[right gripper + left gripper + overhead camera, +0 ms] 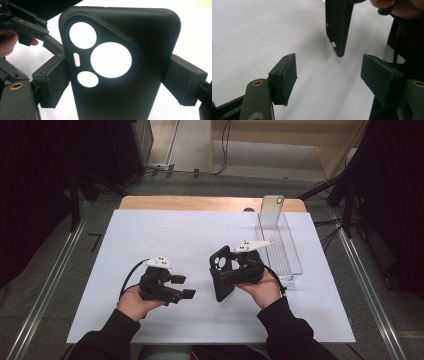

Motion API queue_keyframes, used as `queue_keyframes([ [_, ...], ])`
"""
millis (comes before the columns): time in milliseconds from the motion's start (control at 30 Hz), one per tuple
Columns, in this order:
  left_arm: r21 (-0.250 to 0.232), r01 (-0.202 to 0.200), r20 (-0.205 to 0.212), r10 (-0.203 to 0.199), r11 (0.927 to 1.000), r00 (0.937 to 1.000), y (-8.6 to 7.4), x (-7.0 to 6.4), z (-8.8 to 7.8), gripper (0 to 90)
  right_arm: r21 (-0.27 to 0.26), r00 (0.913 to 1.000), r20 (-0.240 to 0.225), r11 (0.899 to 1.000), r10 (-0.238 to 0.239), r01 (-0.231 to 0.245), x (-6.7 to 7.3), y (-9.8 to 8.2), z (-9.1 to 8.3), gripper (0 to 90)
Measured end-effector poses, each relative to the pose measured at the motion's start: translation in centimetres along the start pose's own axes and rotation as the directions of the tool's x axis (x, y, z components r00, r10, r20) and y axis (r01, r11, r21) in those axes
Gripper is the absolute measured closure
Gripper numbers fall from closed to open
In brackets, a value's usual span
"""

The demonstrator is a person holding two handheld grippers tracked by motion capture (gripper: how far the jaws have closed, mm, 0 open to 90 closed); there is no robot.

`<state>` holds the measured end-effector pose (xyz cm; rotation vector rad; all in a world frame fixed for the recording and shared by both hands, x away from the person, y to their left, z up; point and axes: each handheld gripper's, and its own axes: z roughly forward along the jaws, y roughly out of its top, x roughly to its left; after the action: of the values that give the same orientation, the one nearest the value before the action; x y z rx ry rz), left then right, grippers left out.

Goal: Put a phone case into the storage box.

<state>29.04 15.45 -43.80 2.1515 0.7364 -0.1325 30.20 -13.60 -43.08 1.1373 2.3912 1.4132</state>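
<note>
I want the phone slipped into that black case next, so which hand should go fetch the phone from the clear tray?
Left. The left gripper is open and empty; the right gripper is clamped on the black case, though the phone in the clear tray lies on the right.

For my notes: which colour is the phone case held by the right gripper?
Black phone case, matte; clearest in the right gripper view.

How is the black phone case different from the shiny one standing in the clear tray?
The black phone case is dark and matte; the shiny case is pale and glossy. The black one is clamped in the right gripper above the table; the shiny one leans in the clear tray. Both stand upright.
</note>
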Motion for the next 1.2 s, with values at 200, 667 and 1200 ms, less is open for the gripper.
queue_keyframes([
  [200,0.005,-0.008,-0.018,0.008,1.0000,0.9998,-1.4,0.1,-0.8,29.3,0.000,1.0000,-0.001,1.000,0.001,-0.001,-0.2,0.1,-0.3,12.1],
  [667,0.023,0.050,-0.088,-0.048,0.9985,0.9949,-3.9,0.9,-1.9,29.3,-0.003,0.9997,0.009,1.000,0.023,-0.023,-0.9,0.5,-1.2,12.2],
  [1200,0.000,0.109,-0.137,-0.108,0.9940,0.9847,-4.5,1.4,-2.6,29.3,-0.050,0.9968,0.062,0.998,0.050,-0.047,-1.7,2.1,-3.9,12.2],
])
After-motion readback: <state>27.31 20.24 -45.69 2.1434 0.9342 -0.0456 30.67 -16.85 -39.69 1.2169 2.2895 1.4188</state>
